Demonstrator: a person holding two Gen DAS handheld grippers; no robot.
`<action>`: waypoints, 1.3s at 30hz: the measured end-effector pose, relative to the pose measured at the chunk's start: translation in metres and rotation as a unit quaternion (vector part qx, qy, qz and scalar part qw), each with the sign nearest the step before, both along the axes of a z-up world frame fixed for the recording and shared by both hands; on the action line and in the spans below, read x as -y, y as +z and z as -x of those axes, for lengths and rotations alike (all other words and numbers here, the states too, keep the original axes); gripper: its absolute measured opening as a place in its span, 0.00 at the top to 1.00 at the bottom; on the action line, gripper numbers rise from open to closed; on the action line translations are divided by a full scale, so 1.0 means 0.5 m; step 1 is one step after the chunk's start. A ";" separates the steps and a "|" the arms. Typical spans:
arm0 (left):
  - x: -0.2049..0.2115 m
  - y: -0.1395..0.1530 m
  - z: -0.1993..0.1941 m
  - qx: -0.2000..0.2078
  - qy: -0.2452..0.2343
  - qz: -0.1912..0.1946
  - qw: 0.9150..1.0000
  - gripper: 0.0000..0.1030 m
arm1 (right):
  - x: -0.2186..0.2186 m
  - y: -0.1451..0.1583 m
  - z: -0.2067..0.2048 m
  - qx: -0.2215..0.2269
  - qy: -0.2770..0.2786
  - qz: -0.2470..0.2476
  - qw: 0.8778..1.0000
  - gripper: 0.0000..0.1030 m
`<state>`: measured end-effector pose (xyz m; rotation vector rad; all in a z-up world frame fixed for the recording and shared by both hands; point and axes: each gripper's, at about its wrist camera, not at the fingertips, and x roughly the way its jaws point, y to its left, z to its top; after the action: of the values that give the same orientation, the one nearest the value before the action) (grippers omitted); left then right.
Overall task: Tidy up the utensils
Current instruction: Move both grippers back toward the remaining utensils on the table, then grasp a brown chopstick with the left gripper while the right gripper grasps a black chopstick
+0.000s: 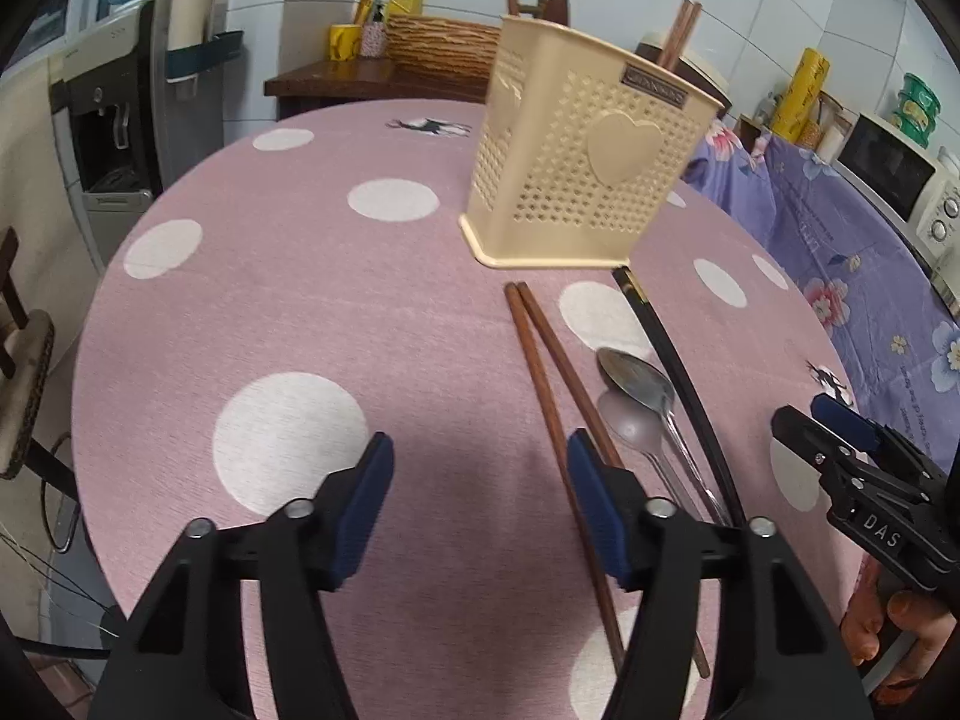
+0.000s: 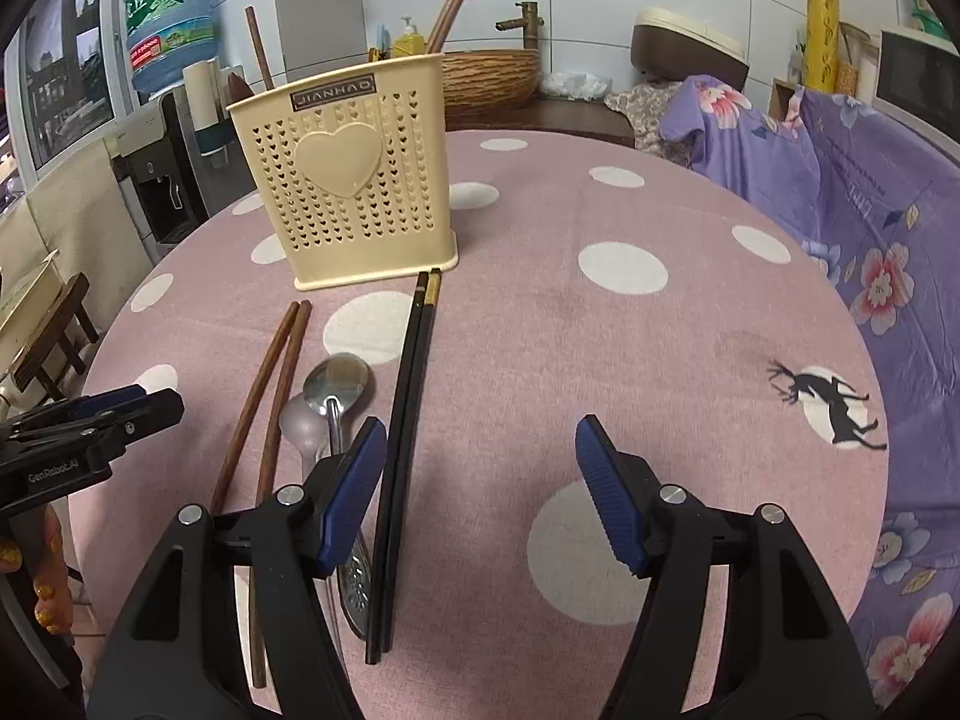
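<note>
While both my hand-held grippers, left (image 1: 480, 480) and right (image 2: 480, 468), hang apart and empty, I'd straddle the black chopsticks (image 2: 403, 432) lying on the tabletop (image 2: 690, 360) before the cream holder (image 2: 342, 180), then squeeze squarely mid-length.

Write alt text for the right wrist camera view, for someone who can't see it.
The right tool, jaws open and empty, hovers over a pink polka-dot tablecloth just right of black chopsticks. Left of those lie two spoons and brown chopsticks, all in front of a cream utensil holder. The left tool enters at the left edge.
</note>
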<state>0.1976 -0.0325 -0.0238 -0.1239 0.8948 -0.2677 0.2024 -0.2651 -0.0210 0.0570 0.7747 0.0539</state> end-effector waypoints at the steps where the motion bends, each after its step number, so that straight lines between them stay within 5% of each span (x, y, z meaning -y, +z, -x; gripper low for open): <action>1: 0.008 -0.002 -0.001 -0.004 -0.008 -0.001 1.000 0.51 | 0.000 0.000 0.001 -0.001 0.000 -0.001 1.000 0.36; 16: 0.102 -0.035 -0.042 -0.013 -0.033 -0.071 0.997 0.80 | 0.014 0.002 0.003 -0.006 -0.009 -0.009 1.000 0.36; 32: 0.064 -0.034 -0.117 -0.015 -0.002 -0.075 0.997 0.89 | -0.044 -0.050 -0.114 -0.070 0.028 0.018 0.997 0.45; 39: 0.058 -0.033 -0.120 -0.018 -0.004 -0.064 0.998 0.89 | -0.004 -0.032 -0.116 -0.050 -0.029 0.018 0.998 0.50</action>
<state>0.2574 -0.0613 -0.0405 -0.0066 0.9449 -0.2149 0.2606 -0.2631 -0.0367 0.0475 0.8730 -0.0182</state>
